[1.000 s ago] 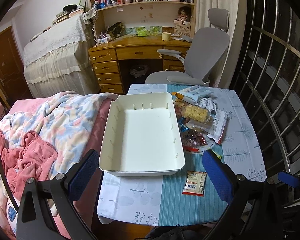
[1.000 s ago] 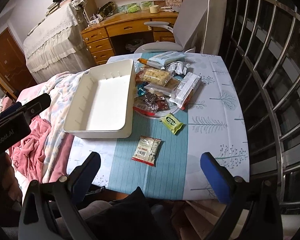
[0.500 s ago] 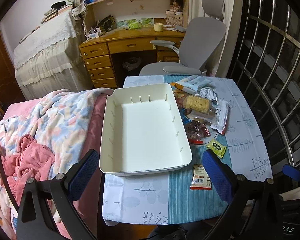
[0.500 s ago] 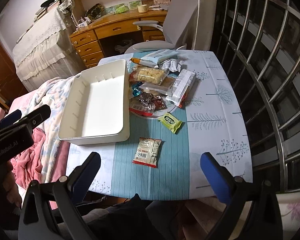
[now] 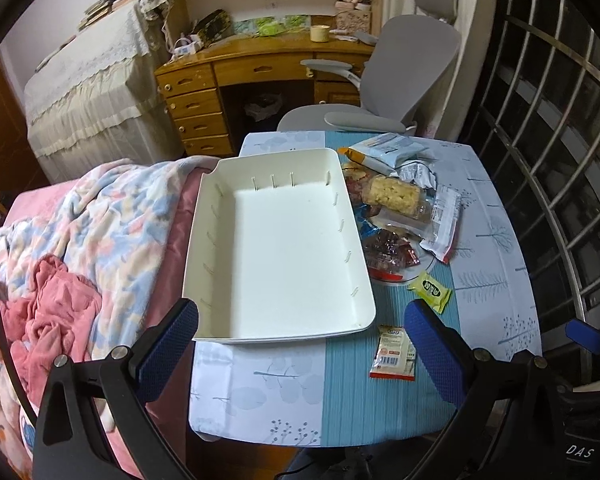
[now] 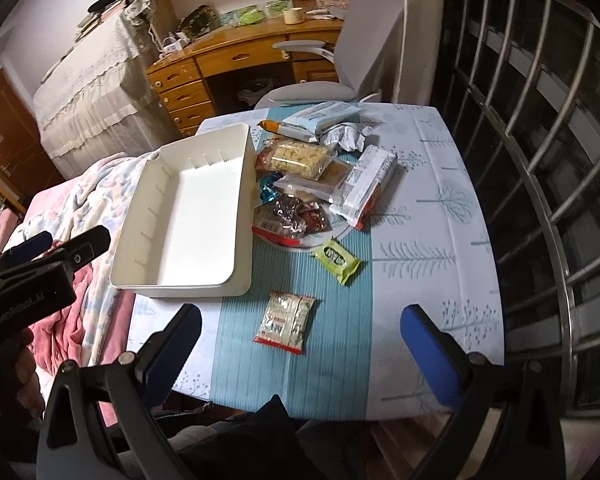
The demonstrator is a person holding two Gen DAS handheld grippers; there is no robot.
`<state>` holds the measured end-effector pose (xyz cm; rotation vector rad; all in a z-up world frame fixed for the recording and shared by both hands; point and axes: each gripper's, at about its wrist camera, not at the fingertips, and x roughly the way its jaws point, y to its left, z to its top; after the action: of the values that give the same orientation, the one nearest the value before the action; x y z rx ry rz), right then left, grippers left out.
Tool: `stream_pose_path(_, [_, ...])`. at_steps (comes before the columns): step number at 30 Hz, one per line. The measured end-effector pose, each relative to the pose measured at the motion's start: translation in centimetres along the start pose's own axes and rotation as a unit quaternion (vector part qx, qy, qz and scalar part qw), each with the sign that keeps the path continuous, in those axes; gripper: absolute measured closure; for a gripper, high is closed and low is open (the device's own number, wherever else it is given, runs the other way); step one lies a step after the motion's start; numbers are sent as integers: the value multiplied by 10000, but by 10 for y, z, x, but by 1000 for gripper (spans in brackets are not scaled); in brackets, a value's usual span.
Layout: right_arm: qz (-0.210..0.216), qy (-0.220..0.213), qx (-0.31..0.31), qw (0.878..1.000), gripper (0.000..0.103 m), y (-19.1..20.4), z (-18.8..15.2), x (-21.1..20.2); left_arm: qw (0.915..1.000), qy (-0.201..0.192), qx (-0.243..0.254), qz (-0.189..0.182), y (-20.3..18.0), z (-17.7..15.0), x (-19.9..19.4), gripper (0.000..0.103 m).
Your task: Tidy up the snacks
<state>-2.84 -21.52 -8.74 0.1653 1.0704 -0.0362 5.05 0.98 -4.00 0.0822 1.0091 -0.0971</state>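
Our left gripper [image 5: 300, 320] and right gripper [image 6: 300, 322] are both wide open and hold nothing. Nearest on the surface [image 6: 440, 248] lies a small white and red snack packet [image 6: 286, 322], then a green packet [image 6: 337, 256]. Farther off sits the pile of snack bags [image 6: 320, 168] beside the white plastic bin [image 5: 284, 248], which has nothing in it. We think no snack is put away yet.

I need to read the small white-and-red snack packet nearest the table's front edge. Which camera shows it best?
The right wrist view: the white-and-red packet lies whole and unblocked between the open right claw fingers. In the left wrist view the packet looks smaller, off to the right, partly behind the left claw's right finger.
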Motion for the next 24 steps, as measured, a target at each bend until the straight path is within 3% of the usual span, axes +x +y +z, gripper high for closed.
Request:
stream_pose_path(6, [200, -19, -418, 9989, 3, -22, 25, 14, 9991, 158, -377, 75, -17, 8, 11, 1])
stream_pose_path(12, [399, 64, -917, 9950, 3, -40, 41, 39, 9950, 562, -811, 185, -38, 3, 35, 1])
stream_pose_path(17, [549, 180, -1271, 9902, 4, -50, 45, 66, 9880, 1104, -1044, 273, -56, -15, 68, 7])
stream_pose_path(24, [685, 241, -1640, 9838, 7, -55, 40, 107, 9726, 1878, -1337, 288, -73, -40, 116, 7])
